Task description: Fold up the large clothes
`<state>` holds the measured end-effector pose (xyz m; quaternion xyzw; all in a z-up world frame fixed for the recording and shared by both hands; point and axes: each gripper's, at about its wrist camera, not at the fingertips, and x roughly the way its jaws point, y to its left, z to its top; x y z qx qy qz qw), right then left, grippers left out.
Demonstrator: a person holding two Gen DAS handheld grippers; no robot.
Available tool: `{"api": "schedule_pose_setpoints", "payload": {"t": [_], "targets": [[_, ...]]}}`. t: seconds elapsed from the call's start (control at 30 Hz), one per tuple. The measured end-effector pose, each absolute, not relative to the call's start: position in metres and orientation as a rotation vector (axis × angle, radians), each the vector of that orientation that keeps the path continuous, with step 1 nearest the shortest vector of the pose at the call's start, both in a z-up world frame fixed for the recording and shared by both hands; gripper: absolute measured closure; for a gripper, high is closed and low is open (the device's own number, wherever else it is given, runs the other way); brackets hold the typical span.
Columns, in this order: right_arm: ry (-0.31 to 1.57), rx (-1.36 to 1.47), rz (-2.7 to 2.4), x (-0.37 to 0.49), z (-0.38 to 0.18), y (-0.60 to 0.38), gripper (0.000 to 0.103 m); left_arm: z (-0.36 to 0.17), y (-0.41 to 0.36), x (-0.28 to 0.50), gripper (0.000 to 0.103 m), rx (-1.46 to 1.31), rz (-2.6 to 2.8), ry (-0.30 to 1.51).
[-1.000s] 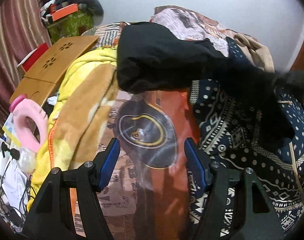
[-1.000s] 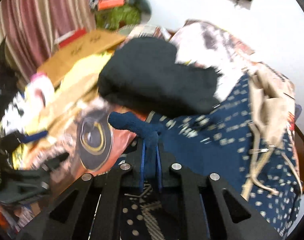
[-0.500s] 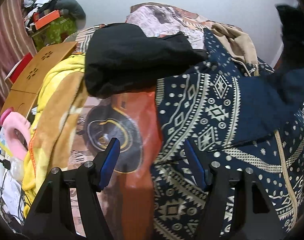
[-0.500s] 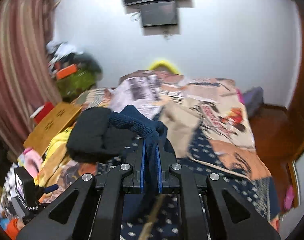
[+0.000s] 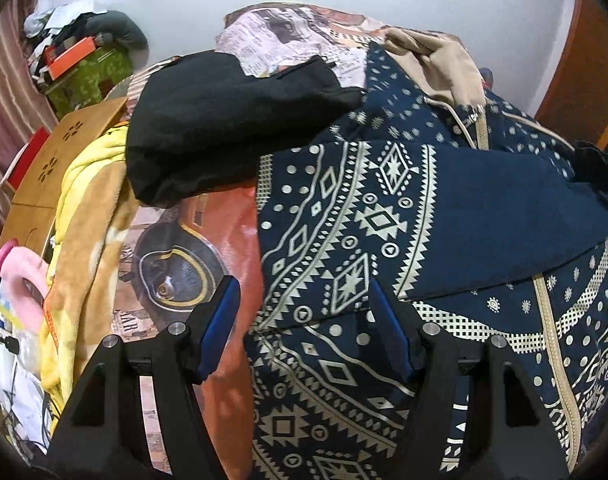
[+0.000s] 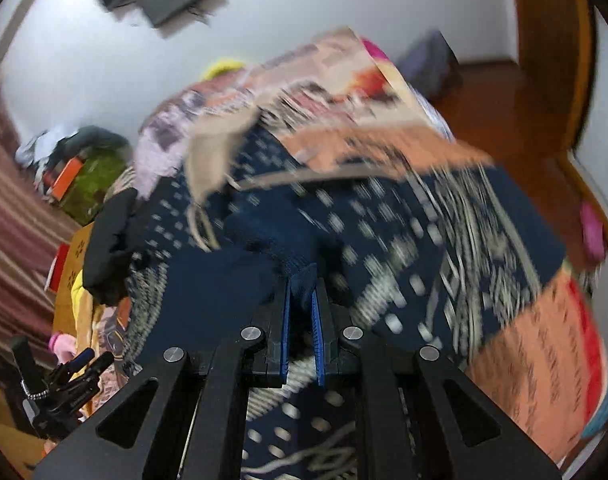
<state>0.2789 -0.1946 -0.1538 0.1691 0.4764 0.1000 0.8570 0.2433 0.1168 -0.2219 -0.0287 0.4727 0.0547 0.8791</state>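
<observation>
two hand-held grippers work a navy hoodie with cream geometric print [image 5: 344, 240], spread on the bed across centre and right of frame. the right hand-held gripper [image 6: 301, 300] is clamped on its dark blue ribbed cuff [image 6: 287, 252], and the thin pinch could slip.

the left hand-held gripper [image 5: 304, 320] hangs apart and empty above the hoodie, so the folded sleeve could drag the body askew or snag the black garment [image 5: 223, 128] at upper left.

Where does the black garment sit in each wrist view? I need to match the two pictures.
Left wrist: black garment upper left of centre, lying on the bed beside the navy patterned hoodie.
Right wrist: black garment at the left edge, mid-height, blurred.
Shared landmark: the green box by the wall, up and left of the garment in both.
</observation>
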Motion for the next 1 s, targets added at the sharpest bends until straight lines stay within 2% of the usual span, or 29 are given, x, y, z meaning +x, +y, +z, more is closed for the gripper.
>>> {"api": "schedule_pose_setpoints", "payload": {"t": [0.23, 0.37, 0.47, 0.8, 0.83, 0.9, 0.97, 1.0], "targets": [[1.023, 0.432, 0.166, 0.265, -0.170, -0.214, 0.091, -0.248, 0.110, 0.255, 0.037, -0.042, 0.102, 1.053], [0.997, 0.343, 0.124, 0.260, -0.163, -0.216, 0.090, -0.253, 0.113, 0.256, 0.026, -0.046, 0.125, 1.035], [0.984, 0.286, 0.117, 0.256, -0.159, -0.221, 0.090, -0.252, 0.114, 0.257, 0.026, -0.045, 0.127, 1.038], [0.864, 0.221, 0.108, 0.246, -0.116, -0.255, 0.088, -0.196, 0.101, 0.264, 0.026, -0.009, 0.137, 0.904], [0.851, 0.229, 0.097, 0.246, -0.112, -0.264, 0.084, -0.188, 0.099, 0.265, 0.026, -0.013, 0.135, 0.883], [0.831, 0.242, 0.074, 0.246, -0.108, -0.276, 0.068, -0.173, 0.093, 0.268, 0.026, -0.023, 0.123, 0.844], [0.812, 0.261, 0.036, 0.247, -0.105, -0.290, 0.059, -0.160, 0.088, 0.273, 0.026, -0.039, 0.106, 0.809], [0.808, 0.274, 0.012, 0.248, -0.105, -0.298, 0.057, -0.154, 0.085, 0.275, 0.026, -0.046, 0.098, 0.796]]}}
